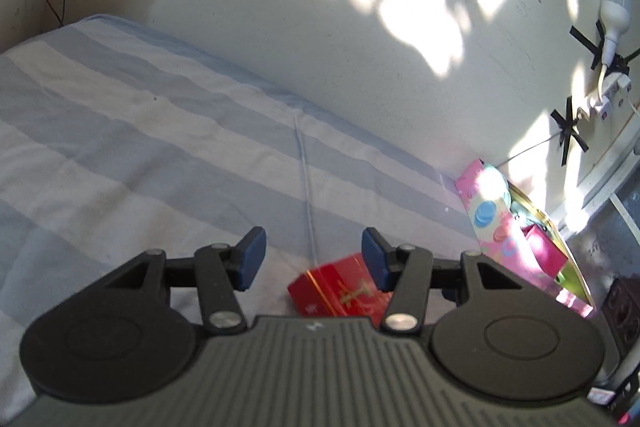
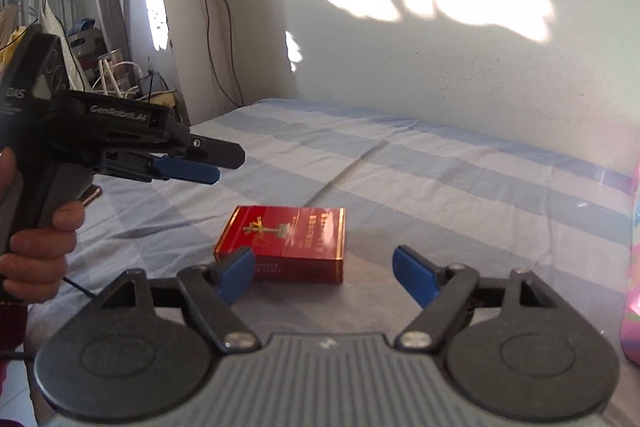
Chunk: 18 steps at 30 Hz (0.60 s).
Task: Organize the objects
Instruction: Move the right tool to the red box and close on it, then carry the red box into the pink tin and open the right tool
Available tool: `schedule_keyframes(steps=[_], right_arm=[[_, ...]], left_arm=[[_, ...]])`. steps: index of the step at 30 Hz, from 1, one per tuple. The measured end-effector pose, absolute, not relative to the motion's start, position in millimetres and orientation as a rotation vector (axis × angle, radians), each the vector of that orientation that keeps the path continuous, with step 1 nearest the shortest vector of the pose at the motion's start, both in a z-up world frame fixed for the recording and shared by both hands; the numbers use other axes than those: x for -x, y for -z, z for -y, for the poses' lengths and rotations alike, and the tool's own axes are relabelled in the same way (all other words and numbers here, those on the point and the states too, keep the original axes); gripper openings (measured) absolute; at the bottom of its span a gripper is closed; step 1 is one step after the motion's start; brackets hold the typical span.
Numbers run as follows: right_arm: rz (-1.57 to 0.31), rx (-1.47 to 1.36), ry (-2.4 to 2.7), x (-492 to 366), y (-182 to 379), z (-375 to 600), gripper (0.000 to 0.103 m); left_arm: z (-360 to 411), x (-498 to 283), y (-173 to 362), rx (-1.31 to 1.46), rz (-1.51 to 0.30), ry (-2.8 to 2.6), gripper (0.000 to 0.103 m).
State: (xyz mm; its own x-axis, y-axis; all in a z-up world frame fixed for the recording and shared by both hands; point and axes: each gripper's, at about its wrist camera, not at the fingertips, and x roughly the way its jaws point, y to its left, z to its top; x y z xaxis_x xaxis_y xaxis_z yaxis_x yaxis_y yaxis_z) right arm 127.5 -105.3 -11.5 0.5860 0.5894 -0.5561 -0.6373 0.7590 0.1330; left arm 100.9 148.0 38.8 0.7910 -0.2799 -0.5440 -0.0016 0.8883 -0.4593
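While both tongs (image 1: 313, 259) (image 2: 324, 273) gape empty, a glossy red gold-printed box (image 2: 288, 241) lies flat on the striped sheet (image 2: 440, 179).

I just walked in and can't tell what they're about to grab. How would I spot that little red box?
Find the bed with the blue and white striped sheet along the sunlit wall. The red box lies flat on it, just ahead of the open right gripper. It is the only red thing on the sheet, with gold print on top.

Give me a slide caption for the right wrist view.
Open right claw faces a red box on the striped bed; left claw hovers alongside.
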Motion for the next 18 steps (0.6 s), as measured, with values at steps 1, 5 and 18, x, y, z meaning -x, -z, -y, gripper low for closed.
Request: schedule_keyframes(steps=[1,5,18], right_arm=[[-0.624,0.098,-0.728,-129,15,102,0.079],[-0.639,0.144,-0.774,-136,21,89,0.079],[-0.484,0.128,-0.634,-110,-3,125,0.064]], left_arm=[[-143,-99,-36,0.457,-0.667,0.155,0.054],[-129,-109,-23,0.456,-0.733,0.155,0.054],[-65,-133,-61,0.358,-0.665,0.275,0.05]])
